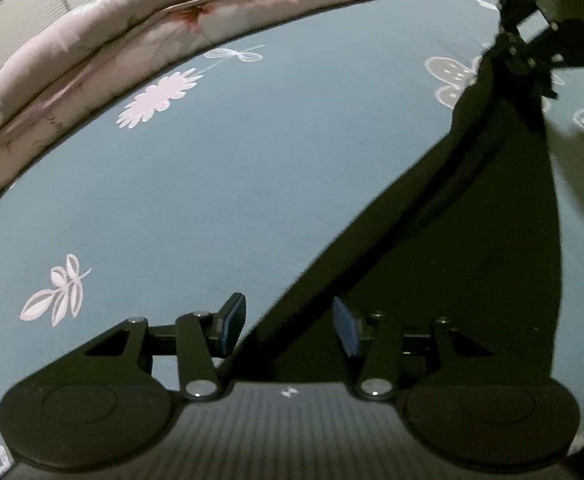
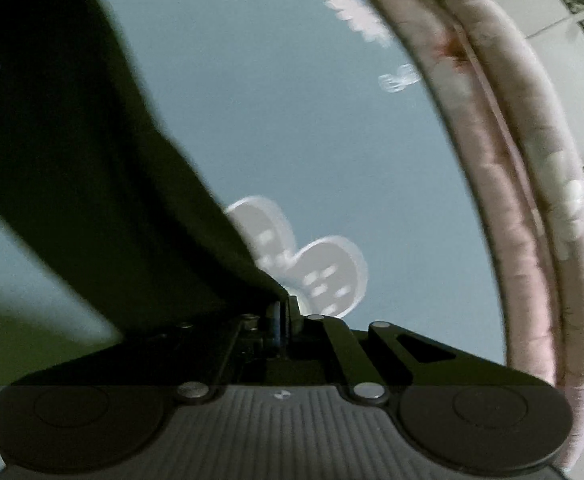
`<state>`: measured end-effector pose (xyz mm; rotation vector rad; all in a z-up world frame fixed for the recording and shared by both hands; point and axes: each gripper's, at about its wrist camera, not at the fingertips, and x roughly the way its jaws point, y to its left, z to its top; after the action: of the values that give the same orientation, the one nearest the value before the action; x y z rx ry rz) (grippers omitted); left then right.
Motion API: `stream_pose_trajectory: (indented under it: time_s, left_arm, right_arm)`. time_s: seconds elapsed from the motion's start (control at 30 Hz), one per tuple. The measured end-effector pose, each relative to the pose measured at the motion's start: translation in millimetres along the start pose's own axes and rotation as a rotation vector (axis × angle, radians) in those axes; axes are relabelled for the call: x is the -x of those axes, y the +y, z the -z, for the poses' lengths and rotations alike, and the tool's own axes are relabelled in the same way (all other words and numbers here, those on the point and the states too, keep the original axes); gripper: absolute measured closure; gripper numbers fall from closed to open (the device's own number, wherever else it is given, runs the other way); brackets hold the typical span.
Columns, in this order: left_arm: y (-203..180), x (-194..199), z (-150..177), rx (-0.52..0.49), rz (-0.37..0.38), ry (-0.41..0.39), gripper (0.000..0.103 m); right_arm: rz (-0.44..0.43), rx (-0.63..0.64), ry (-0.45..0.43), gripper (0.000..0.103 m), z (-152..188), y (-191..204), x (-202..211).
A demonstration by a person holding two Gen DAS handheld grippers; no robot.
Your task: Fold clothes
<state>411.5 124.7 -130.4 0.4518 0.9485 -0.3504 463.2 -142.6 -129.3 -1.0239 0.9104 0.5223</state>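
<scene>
A black garment [image 1: 432, 240] lies spread on the blue-grey flowered bed sheet [image 1: 212, 180], and one end of it is lifted toward the upper right. My left gripper [image 1: 288, 324] stands open low over the garment's straight edge. Its blue pads [image 1: 232, 326] are apart and press on nothing. In the left wrist view my right gripper [image 1: 542, 76] pinches the raised end of the cloth. The right wrist view shows the right gripper [image 2: 284, 312] shut on the corner of the black garment [image 2: 92, 160], which stretches away to the upper left.
A folded pink quilt [image 1: 92, 60] borders the far side of the bed; in the right wrist view the pink quilt [image 2: 512, 200] runs down the right. Beyond it is a pale wall [image 1: 20, 20]. White flower prints [image 2: 324, 272] dot the sheet.
</scene>
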Motion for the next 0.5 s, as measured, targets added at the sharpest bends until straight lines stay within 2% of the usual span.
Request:
stream_pose_trajectory:
  time_s: [0.17,0.23,0.33,0.37,0.43,0.5]
  left_arm:
    - [10.6,-7.4,-5.9,0.049,-0.041,-0.004,0.054]
    - [14.0,-5.2,-6.1,0.061,-0.031,-0.011,0.054]
    - [20.5,1.7,-1.7,0.053,-0.013,-0.020,0.055]
    - [23.5,3.6,1.2,0.043,0.007,-0.014,0.054]
    - [30.5,5.1,6.0,0.029,0.027,-0.001,0.055]
    - [37.6,4.4,10.8,0.028,0.029,0.017,0.055]
  right_arm:
    - [0.082,-0.098,0.001,0.100,-23.9,-31.2,-36.8]
    - [0.082,-0.127,0.037,0.097,-30.3,-34.4,-52.9]
    - [0.069,-0.105,0.045,0.096,-33.0,-27.3,-55.6]
    - [0.058,-0.104,0.023,0.094,-32.1,-25.9,-51.0]
    - [0.030,-0.083,-0.018,0.076,-32.1,-23.5,-40.6]
    - [0.016,-0.042,-0.043,0.071,-36.4,-20.6,-34.0]
